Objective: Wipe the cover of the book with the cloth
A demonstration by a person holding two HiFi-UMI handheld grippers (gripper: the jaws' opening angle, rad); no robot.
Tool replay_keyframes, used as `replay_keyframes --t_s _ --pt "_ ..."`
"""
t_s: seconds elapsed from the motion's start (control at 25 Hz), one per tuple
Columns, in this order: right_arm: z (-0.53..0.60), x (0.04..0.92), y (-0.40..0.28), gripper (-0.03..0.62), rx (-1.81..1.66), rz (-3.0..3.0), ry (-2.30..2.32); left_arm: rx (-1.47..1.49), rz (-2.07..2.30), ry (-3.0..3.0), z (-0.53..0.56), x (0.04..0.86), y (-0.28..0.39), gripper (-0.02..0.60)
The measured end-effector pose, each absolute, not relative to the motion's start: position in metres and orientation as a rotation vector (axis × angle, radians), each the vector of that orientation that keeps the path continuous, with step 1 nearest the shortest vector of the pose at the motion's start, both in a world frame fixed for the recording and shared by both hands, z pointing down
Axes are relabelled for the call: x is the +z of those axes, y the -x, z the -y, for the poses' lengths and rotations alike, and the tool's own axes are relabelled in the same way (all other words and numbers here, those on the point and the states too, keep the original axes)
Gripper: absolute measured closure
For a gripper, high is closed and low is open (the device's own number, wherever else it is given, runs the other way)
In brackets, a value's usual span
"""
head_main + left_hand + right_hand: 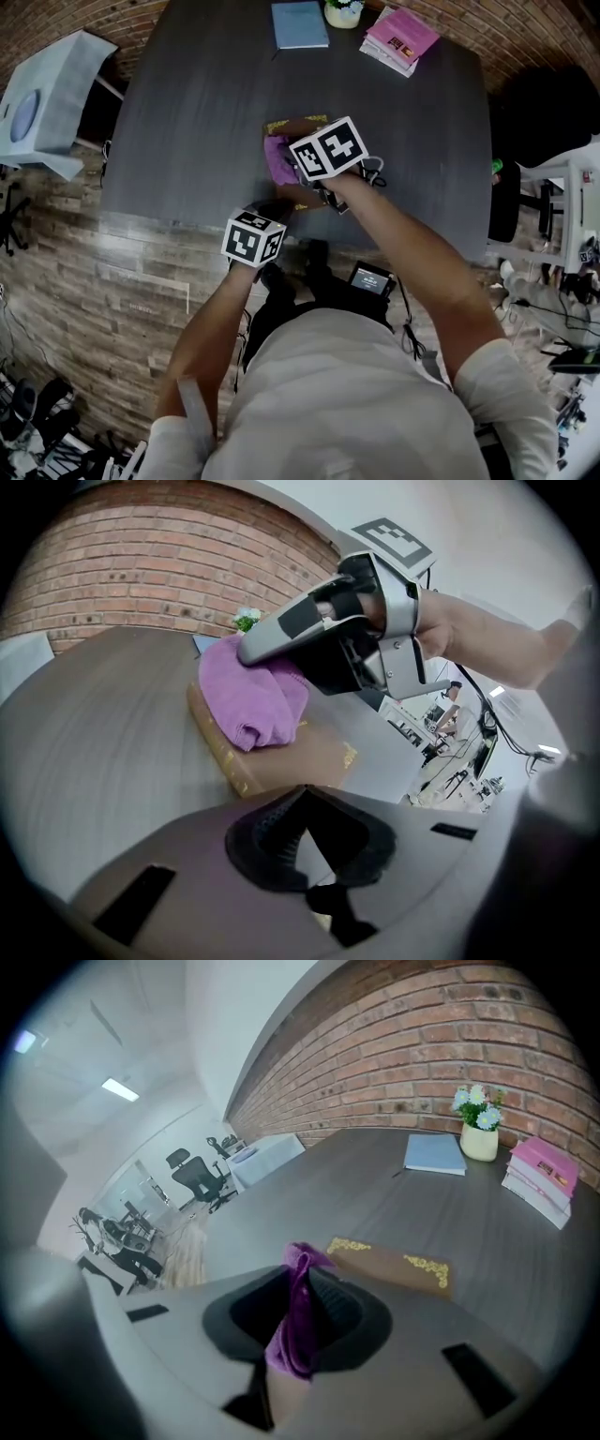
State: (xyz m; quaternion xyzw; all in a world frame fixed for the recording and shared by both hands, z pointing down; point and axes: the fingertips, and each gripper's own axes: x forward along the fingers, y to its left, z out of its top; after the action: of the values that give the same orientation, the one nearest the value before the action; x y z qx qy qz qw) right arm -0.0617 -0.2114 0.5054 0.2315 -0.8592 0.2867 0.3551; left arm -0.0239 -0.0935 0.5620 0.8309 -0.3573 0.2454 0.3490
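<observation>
Book [302, 126] lies flat on the surface [187, 112], purple cloth [253, 696] bunched on its cover, pinched by our right claw [302, 1283], so we should press down and sweep edge to edge, our left claw [305, 827] pressed together, empty, beside it.

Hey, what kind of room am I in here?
Most likely an office or meeting room: a large dark table stands by a brick wall, office chairs sit on the open floor beyond, and stacked books lie beside a small flower pot.
</observation>
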Motion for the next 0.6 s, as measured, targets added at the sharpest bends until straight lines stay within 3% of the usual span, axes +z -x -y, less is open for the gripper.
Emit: replay_keyframes --t_s 0.6 --pt "0.211 0.538 0.052 0.522 0.543 2.121 -0.582 0.609 0.924 -2.143 0.094 0.561 0.025 0.575"
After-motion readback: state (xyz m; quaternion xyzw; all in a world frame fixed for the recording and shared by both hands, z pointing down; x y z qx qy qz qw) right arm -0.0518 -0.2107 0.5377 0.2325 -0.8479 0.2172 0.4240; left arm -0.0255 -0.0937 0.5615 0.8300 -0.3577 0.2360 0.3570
